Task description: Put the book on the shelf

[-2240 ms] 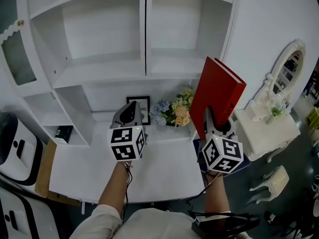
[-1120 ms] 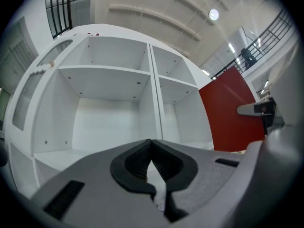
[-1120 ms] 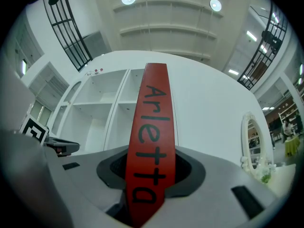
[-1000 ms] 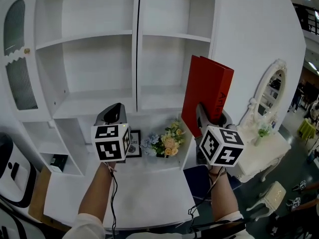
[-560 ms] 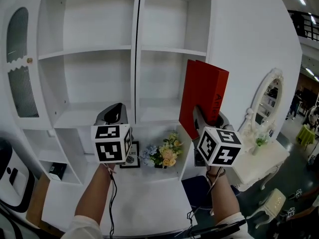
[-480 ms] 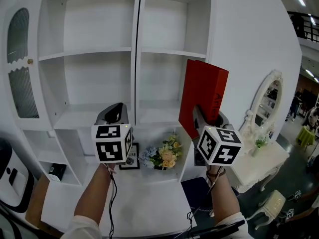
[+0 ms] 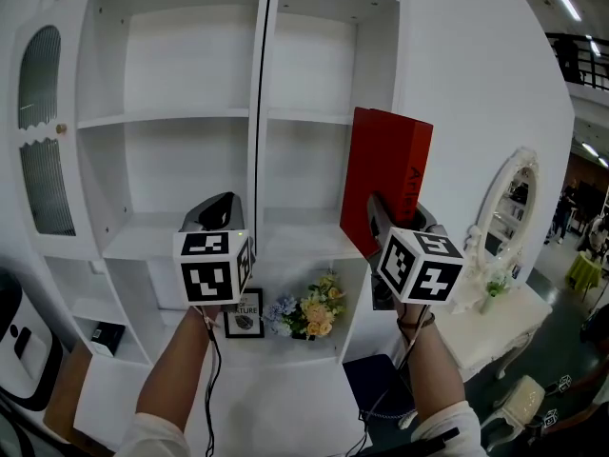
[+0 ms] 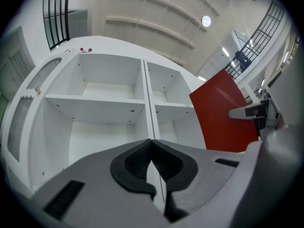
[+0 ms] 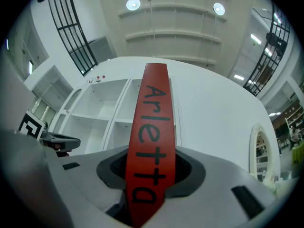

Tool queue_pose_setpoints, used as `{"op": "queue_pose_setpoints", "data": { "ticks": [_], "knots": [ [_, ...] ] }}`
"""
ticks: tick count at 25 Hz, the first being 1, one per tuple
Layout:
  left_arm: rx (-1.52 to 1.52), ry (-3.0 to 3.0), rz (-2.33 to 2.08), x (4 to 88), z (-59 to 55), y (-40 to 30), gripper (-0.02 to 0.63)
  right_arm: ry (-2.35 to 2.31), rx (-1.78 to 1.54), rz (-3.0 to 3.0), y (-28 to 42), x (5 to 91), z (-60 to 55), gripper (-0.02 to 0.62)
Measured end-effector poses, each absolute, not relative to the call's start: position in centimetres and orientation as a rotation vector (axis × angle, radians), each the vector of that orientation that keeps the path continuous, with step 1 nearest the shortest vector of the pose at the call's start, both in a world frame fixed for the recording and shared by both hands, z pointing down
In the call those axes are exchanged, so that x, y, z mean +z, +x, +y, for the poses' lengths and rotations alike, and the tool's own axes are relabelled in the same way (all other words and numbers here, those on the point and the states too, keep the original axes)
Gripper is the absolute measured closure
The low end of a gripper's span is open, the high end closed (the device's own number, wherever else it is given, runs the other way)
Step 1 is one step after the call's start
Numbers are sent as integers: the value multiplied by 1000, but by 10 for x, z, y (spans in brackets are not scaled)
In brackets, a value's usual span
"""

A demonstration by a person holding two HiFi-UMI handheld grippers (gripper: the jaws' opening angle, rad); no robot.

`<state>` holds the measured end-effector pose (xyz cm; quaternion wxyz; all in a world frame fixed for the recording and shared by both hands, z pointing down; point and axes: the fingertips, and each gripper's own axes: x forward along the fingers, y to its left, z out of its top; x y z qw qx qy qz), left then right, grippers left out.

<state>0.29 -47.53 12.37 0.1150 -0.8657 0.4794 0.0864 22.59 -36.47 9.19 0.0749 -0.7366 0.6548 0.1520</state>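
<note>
The right gripper [image 9: 149, 175] is clamped on the lower spine of a red book [image 7: 385, 174]. It holds the book upright in front of the white shelf [image 7: 304, 117], level with the right-hand compartments and not yet inside one. The left gripper [image 8: 152, 160] hovers alongside, its jaws together on nothing. Gripped only near its bottom, the tall book could swing or slip. Its top corner might catch a shelf board or the side panel on the way in.
</note>
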Motion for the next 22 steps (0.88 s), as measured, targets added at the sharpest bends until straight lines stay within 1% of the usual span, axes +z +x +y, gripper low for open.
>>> {"op": "queue_pose_setpoints", "data": {
  "ticks": [22],
  "knots": [
    [299, -2437, 1375, 55, -463, 18, 606, -2164, 521, 2027, 226, 34, -363, 420]
  ]
}}
